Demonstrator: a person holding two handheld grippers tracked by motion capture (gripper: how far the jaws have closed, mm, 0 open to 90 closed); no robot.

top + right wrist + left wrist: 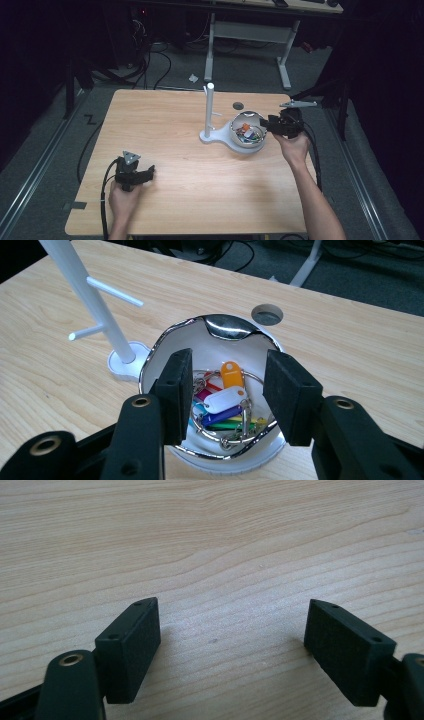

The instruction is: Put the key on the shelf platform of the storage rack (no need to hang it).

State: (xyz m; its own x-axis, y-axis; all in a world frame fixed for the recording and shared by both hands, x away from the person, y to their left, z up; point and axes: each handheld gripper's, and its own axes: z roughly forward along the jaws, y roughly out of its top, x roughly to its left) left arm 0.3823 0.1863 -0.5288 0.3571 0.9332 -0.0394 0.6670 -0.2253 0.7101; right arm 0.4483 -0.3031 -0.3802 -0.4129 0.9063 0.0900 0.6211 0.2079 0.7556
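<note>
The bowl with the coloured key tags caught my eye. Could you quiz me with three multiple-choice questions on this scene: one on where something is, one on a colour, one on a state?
1. Where do the key tags lie?
A. inside the shiny bowl
B. hung on the white stand
C. on the bare table

2. What colour is the tag farthest from the right gripper?
A. black
B. orange
C. brown

3. How does the left gripper stand?
A. shut on a tag
B. shut on a cable
C. open, nothing between its jaws

Answers: 1 A, the tags sit on their rings inside the bowl. 2 B, the orange tag lies at the far end. 3 C, bare wood shows between the jaws.
</note>
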